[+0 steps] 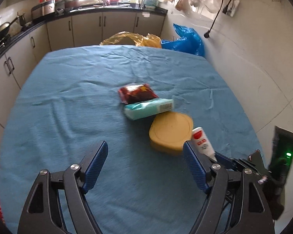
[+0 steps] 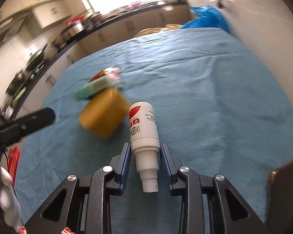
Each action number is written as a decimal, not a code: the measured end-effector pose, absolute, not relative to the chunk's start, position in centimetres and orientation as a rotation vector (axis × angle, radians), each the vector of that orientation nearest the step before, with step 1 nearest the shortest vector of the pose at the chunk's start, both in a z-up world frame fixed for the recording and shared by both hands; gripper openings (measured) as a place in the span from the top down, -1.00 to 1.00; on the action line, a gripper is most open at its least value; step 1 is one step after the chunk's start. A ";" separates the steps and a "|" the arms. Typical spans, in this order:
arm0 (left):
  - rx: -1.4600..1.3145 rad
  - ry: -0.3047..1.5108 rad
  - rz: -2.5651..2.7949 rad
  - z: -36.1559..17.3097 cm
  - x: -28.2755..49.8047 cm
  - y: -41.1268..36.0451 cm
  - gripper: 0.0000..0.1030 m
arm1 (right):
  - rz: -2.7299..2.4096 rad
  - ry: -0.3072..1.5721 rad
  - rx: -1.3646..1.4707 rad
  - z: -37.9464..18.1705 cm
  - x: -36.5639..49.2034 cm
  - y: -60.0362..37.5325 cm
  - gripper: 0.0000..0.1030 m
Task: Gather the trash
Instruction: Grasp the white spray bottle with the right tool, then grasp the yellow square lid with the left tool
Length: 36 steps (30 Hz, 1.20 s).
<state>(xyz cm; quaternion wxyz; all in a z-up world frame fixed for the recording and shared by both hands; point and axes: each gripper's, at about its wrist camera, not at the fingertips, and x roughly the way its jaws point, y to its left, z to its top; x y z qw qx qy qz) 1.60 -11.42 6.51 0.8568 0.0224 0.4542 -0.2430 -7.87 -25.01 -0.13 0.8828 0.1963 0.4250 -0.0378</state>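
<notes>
I have the right hand-held gripper (image 2: 145, 156) around a white bottle (image 2: 143, 128) with a red label. It lies on the blue-covered tabletop (image 2: 214, 97), neck and stepped cap toward me. The blue pads flank its shoulder very closely, but I cannot tell whether both are pressing yet, so I do not count it as held. The left hand-held gripper (image 1: 145, 164) stands wide open over bare cloth at the near edge, holding nothing.

The rest of the trash sits just left of and beyond the bottle: a yellow round tub (image 1: 171, 134) right beside it, a teal tissue pack (image 1: 148, 109) resting against the tub's far edge, and a dark red snack packet (image 1: 136, 93) behind that. Blue (image 1: 187, 41) and yellow (image 1: 130, 39) plastic bags lie beyond the far edge of the tabletop.

My worries from here:
- The pads sit where the bottle narrows, so I judge a squeeze could slide it forward out of the jaws, or let it pivot and droop once lifted.
- The bottle is round, so an uneven close could roll it into the tub.
- The grippers work close together and could clash.
</notes>
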 end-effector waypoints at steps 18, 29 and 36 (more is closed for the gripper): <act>0.122 1.017 -0.629 1.9 3.6 -17.8 -0.52 | -0.174 0.828 0.605 -0.2 -10.2 -29.0 0.37; 0.069 1.015 -0.563 1.8 3.3 -16.4 -0.34 | -0.191 0.824 0.575 -0.2 -9.7 -28.5 0.37; 0.048 0.986 -0.546 3.5 1.2 -13.9 -0.34 | -0.197 0.817 0.547 -0.2 -9.5 -28.0 0.37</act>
